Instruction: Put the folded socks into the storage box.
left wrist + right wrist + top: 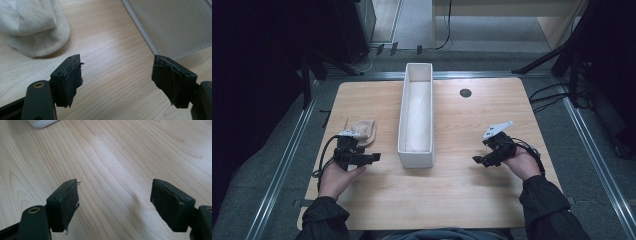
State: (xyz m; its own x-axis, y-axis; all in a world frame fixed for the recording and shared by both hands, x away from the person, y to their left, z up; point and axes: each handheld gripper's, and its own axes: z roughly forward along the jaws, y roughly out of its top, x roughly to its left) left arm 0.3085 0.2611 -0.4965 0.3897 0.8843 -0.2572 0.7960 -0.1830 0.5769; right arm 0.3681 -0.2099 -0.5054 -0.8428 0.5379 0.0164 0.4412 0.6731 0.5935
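A cream sock [363, 131] lies bunched on the wooden table [462, 190], left of a long white box [416, 116]. My left gripper [373, 158] rests low on the table just in front of the sock, pointing toward the box. In the left gripper view the sock [32, 27] sits at upper left and the box wall [175, 25] at upper right; the left gripper [117, 82] stands open over bare wood. My right gripper [478, 159] is low on the table to the right of the box, pointing left. It [115, 205] is open, with nothing between its pads.
The white box runs from the table's middle to its far edge; its near corner [41, 123] shows in the right gripper view. A dark round grommet [465, 93] sits in the tabletop at the far right. Metal rails [287, 160] flank the table.
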